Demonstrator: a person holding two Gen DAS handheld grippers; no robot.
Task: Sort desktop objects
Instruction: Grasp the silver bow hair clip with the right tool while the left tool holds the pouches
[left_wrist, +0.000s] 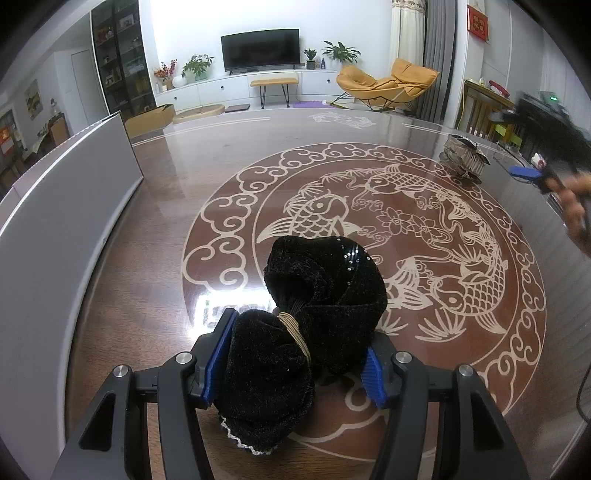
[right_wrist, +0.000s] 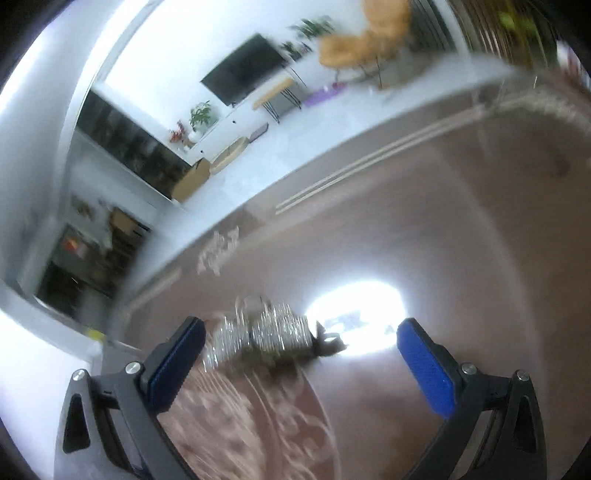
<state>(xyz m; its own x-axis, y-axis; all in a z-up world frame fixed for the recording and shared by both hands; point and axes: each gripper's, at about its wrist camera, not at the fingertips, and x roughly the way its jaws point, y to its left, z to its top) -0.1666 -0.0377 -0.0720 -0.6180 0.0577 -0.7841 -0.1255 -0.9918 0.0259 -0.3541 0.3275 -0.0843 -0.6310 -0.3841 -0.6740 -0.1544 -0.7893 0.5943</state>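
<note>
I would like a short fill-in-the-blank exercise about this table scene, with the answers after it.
1. The left hand-held gripper is closed on a bow of ____ velvet.
2. The wooden table has a pale inlaid pattern of ____.
3. The jaws of the right hand-held gripper stand ____, with nothing gripped.
4. The shiny silver hair clip lies on the ____.

Answers: black; fish; open; table
</note>
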